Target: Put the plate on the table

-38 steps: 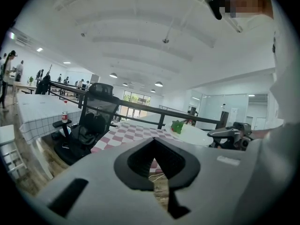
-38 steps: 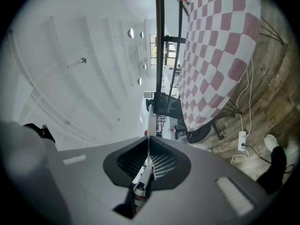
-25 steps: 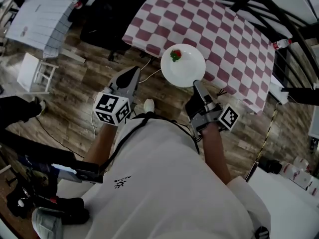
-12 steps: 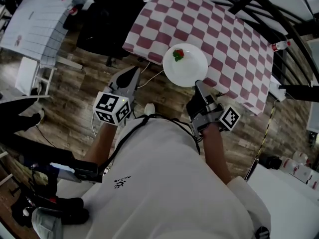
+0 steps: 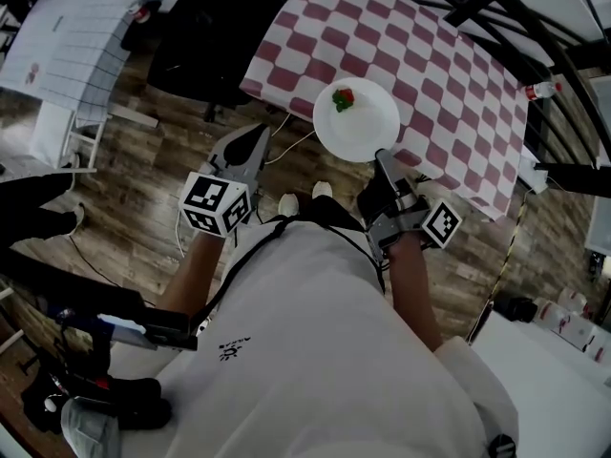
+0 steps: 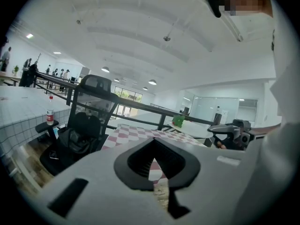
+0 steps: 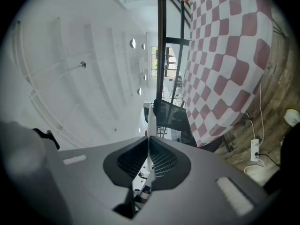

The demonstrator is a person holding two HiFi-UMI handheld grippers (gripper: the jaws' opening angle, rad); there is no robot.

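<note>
Nearest the head camera is the person's white shirt [image 5: 315, 351], with both forearms reaching forward over a wooden plank floor [image 5: 143, 189]. On the left, the left gripper [image 5: 254, 141] points ahead with its jaws brought together and nothing between them. On the right, the right gripper [image 5: 383, 160] has its jaws narrowed onto the near rim of a round white plate [image 5: 368, 132]. In the right gripper view this rim shows as a thin white edge pinched between the pads. A small red and green piece of food [image 5: 344, 97] lies near the plate's far edge. From above, the plate overlaps the near edge of the table's red-and-white checked cloth [image 5: 449, 65]; whether it touches the cloth cannot be told. Beyond the left gripper, a black office chair [image 5: 205, 36] stands by the table's left corner. A bottle [image 5: 539, 87] lies at the table's far right.
</note>
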